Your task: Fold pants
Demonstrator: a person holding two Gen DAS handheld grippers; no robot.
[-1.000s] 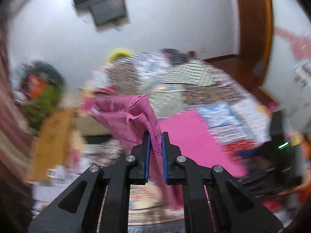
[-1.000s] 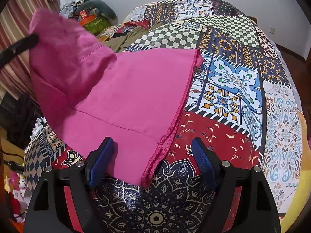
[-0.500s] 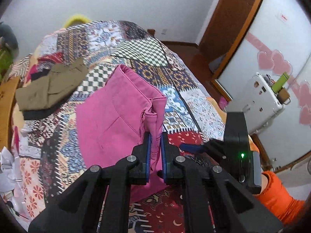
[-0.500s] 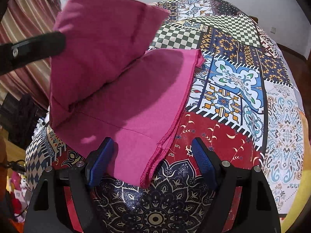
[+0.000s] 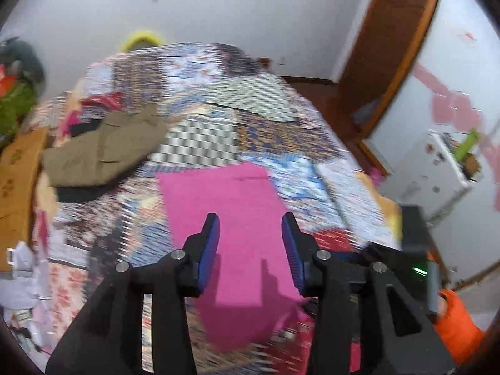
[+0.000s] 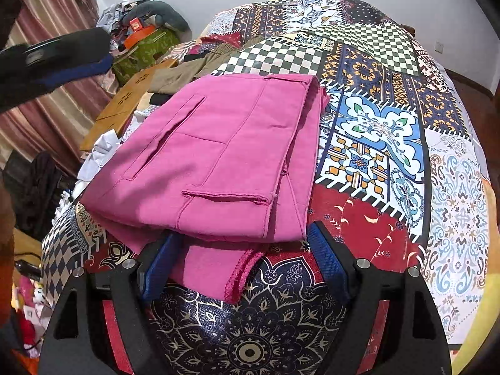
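The pink pants (image 6: pixel 225 150) lie folded over on the patchwork quilt (image 6: pixel 375 131), pockets up. My right gripper (image 6: pixel 242 234) stands open at their near edge; the fold and the hem below it lie between its fingers, and the pads do not press on them. In the blurred left wrist view my left gripper (image 5: pixel 250 222) hovers above the pants (image 5: pixel 225 193). Its jaws are opening and nothing is between them. The left gripper (image 6: pixel 62 53) also shows at the upper left of the right wrist view, clear of the cloth.
Folded olive pants (image 5: pixel 103 150) on a dark garment lie at the bed's far left. A wooden board (image 6: pixel 125 103) and piled clutter (image 6: pixel 147 31) flank that side. To the right are a white box (image 5: pixel 437 168), a brown door (image 5: pixel 390 62) and an orange sleeve (image 5: pixel 453 322).
My left gripper swung the lifted half of the pants over onto the lower half, then let go and opened. The pants now lie flat and folded. The right gripper stayed still.
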